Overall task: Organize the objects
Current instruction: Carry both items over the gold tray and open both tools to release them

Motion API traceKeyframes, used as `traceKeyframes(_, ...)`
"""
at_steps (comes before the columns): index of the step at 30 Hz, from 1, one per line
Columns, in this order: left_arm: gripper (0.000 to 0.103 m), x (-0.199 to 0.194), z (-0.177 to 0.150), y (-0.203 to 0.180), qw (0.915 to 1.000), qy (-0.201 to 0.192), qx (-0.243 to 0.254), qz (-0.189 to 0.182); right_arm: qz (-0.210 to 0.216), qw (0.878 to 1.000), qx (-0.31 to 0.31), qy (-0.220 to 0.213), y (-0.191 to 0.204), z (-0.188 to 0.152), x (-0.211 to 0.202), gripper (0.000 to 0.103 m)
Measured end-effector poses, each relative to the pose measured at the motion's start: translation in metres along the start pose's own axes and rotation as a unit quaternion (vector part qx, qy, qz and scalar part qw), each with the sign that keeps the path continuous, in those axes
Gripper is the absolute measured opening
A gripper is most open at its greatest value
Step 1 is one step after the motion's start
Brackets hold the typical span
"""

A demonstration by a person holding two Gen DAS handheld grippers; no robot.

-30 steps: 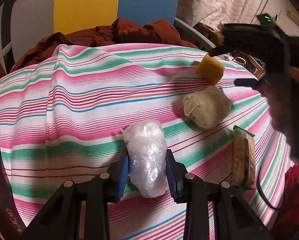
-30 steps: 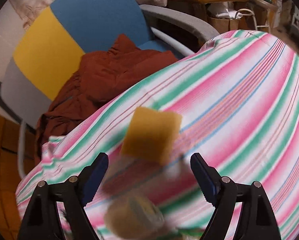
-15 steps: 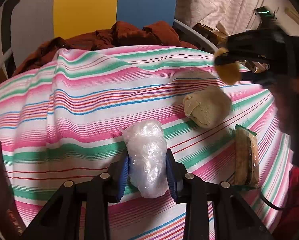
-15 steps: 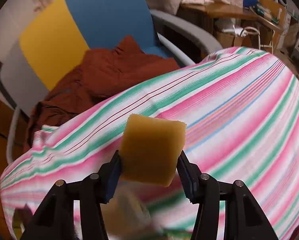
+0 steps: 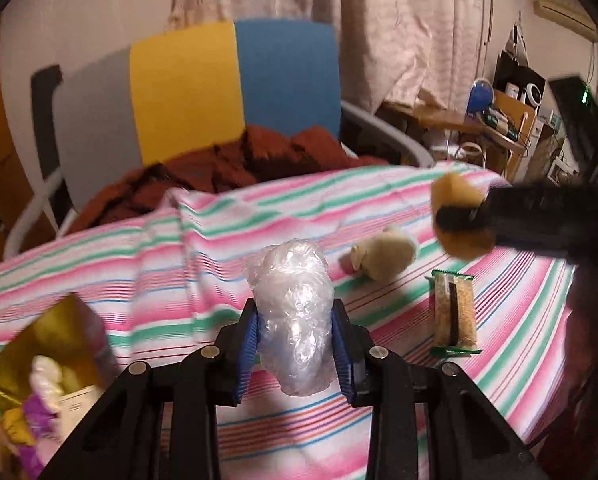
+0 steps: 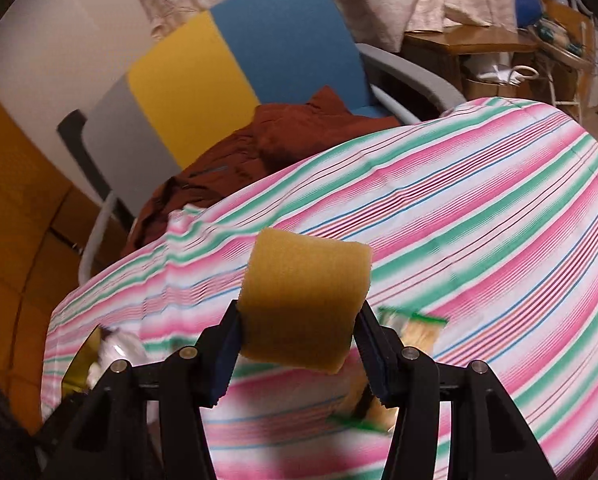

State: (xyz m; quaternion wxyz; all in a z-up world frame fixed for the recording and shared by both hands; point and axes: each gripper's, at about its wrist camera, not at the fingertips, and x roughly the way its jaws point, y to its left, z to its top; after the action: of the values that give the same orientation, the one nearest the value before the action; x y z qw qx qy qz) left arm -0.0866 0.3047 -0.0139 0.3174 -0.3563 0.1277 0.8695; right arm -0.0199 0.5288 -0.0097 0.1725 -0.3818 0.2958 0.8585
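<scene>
While both grippers hang above the striped cloth (image 5: 379,200) that covers the surface, each carries one thing clear of it. Left gripper (image 5: 295,344): its blue-padded jaws are clamped on a crumpled clear plastic bag (image 5: 291,316), which stands up between them and sticks out past their tips. Right gripper (image 6: 299,344): its jaws are pressed against the two sides of a yellow sponge block (image 6: 303,300), held off the cloth; in the left wrist view the same sponge shows at the right edge, blurred, gripped by the dark body of the right gripper. Taking the plastic bag as landmark: a beige rolled cloth bundle (image 5: 383,252) lies on the striped cloth beyond it and to its right; a snack bar in a clear wrapper with green ends (image 5: 455,312) lies flat farther right, near the bundle but apart from it, and below the sponge as seen in that view. To the left of the bag, at the cloth's near edge, stands an open gold-coloured box (image 5: 39,364) with mixed small items inside, too blurred to name. Behind the bag, past the far edge of the cloth, a heap of rust-brown fabric (image 5: 227,172) rests on a chair (image 5: 235,80) with a grey, yellow and blue back.
</scene>
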Motion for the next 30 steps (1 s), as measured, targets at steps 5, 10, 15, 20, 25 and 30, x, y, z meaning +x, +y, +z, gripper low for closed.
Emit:
traceKeyframes(5, 0.034, -0.050, -0.005, 0.018, 0.9984, -0.037, 0.006, 0.042, 0.020, 0.999, -0.040, 0.002, 0.032, -0.028, -0.004, 0.055)
traceKeyframes(10, 0.034, -0.090, -0.015, 0.039, 0.9945, -0.064, 0.006, 0.083, 0.050, 0.997, -0.057, 0.009, 0.059, -0.051, -0.003, 0.055)
traceKeyframes(15, 0.034, -0.116, -0.026, 0.058, 0.9913, -0.074, -0.001, 0.109, 0.074, 0.994, -0.078, 0.021, 0.092, -0.073, 0.003, 0.055)
traceKeyframes(20, 0.034, -0.132, -0.039, 0.076, 0.9890, -0.078, -0.013, 0.125, 0.088, 0.989, -0.113, 0.024, 0.123, -0.090, 0.000, 0.055)
traceKeyframes(25, 0.034, -0.145, -0.053, 0.090, 0.9871, -0.078, -0.027, 0.137, 0.098, 0.985, -0.138, 0.029, 0.148, -0.102, -0.001, 0.055)
traceKeyframes(30, 0.034, -0.155, -0.067, 0.105, 0.9858, -0.076, -0.040, 0.144, 0.105, 0.981, -0.161, 0.033, 0.172, -0.111, -0.001, 0.055)
